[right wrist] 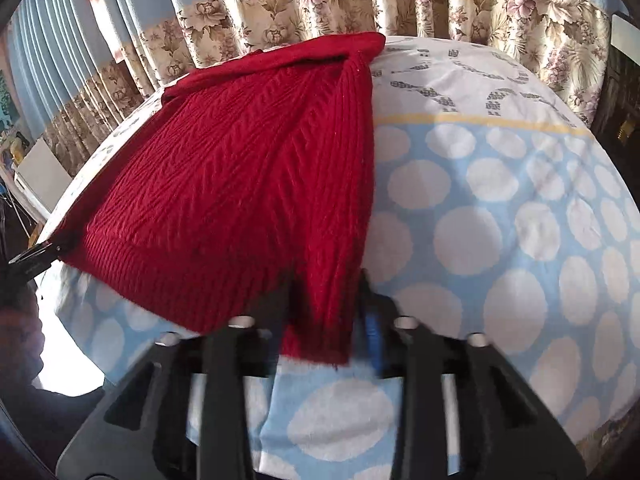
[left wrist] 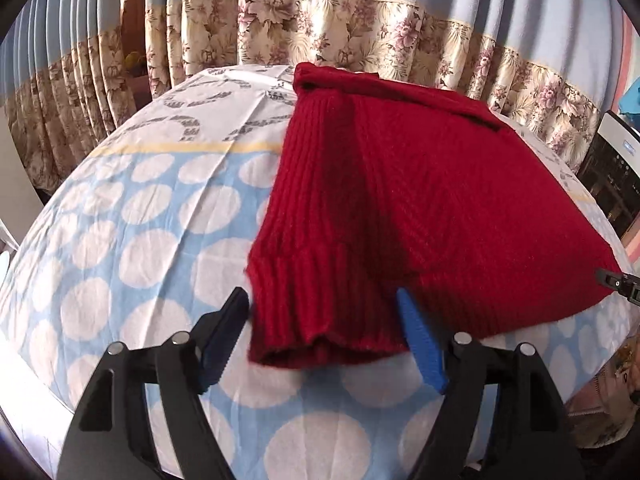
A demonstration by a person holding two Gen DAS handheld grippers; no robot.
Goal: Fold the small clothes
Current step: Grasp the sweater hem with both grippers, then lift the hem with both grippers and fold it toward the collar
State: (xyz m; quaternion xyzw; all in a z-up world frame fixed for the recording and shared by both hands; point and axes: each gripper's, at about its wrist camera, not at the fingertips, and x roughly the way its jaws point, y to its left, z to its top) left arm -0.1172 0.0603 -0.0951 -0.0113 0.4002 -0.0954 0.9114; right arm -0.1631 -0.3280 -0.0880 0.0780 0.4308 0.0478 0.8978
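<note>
The red knitted sweater (left wrist: 400,200) lies in the middle of the frame on the dotted sheet (left wrist: 140,220). It looks soft, thick and limp; the ribbed cuffs give good hold. The left gripper (left wrist: 324,312) stands open around one cuff, and the right gripper (right wrist: 324,304) is also open, not pressing the other.

**Knit, cotton and plastic**

The red sweater (left wrist: 420,200) between the jaws is matt, fuzzy ribbed knit. Beneath it, the dotted sheet (left wrist: 152,240) is thin, creased, matt cloth. Beyond, the floral curtain (left wrist: 360,28) looks smooth. The left gripper (left wrist: 324,312) is satiny black plastic with shiny metal pins.
</note>
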